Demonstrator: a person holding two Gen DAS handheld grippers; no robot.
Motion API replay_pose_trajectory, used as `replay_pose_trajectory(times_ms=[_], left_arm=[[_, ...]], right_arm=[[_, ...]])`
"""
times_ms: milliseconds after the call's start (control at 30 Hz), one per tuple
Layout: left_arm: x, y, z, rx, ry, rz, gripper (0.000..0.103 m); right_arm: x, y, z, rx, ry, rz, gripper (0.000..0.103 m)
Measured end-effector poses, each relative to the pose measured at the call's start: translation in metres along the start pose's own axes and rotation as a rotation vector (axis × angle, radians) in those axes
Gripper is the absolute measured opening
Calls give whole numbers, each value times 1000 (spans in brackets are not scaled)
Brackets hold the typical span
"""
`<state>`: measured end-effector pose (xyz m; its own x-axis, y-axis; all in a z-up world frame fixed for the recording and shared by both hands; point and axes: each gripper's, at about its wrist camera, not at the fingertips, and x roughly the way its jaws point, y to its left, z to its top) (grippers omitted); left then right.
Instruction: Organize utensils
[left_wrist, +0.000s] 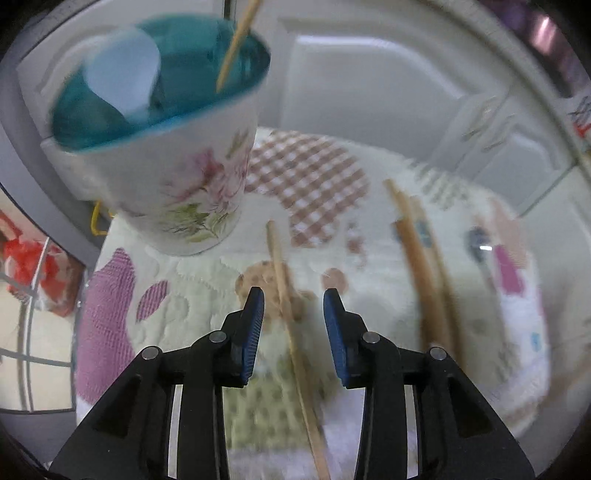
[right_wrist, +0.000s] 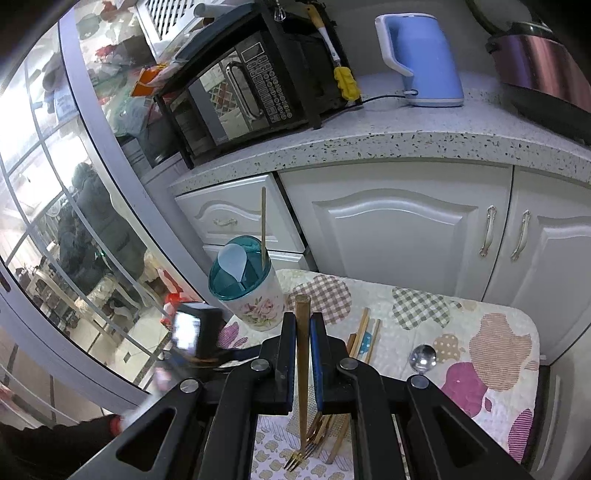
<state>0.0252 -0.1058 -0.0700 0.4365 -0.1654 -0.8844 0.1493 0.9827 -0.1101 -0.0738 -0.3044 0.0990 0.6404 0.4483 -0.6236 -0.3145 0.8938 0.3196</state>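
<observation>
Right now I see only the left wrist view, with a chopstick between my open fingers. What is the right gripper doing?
Observer: The right gripper is shut on a gold fork, handle up, tines down.
Operator: Do other forks lie on the mat?
Observer: Yes, a second fork lies on the mat just under that gripper.
Operator: What is above the cupboards?
Observer: A speckled counter with a blue kettle on it.
</observation>
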Motion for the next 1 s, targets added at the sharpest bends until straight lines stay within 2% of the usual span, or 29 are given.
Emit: replay_pose_trajectory(times_ms=[100, 133, 167, 200, 333, 400, 500, 733, 1000], left_arm=[[24, -3, 6, 6, 20, 33, 29], [24, -5, 8, 24, 2, 42, 23], [25, -7, 8, 39, 11, 37, 12], [22, -7, 7, 45, 19, 9, 6], [-5, 10, 1, -27, 14, -128, 5], [-35, 22, -2, -51, -31, -191, 5], [-81, 32, -6, -39, -114, -231, 5], [-155, 48, -8, -28, -239, -260, 5], [-200, 59, 7, -27, -334, -243, 5]], right_arm=[[-3, -1, 3, 7, -8, 9, 7], [-3, -1, 4, 5, -11, 10, 7], [-4, -1, 6, 4, -14, 11, 7], [-4, 0, 7, 4, -16, 12, 7], [-4, 3, 10, 2, -25, 23, 7], [-4, 6, 10, -1, -28, 29, 7], [-5, 14, 12, -15, -33, 38, 7], [-7, 35, 18, -52, -44, 52, 7], [-5, 55, 34, -90, -66, 68, 7]])
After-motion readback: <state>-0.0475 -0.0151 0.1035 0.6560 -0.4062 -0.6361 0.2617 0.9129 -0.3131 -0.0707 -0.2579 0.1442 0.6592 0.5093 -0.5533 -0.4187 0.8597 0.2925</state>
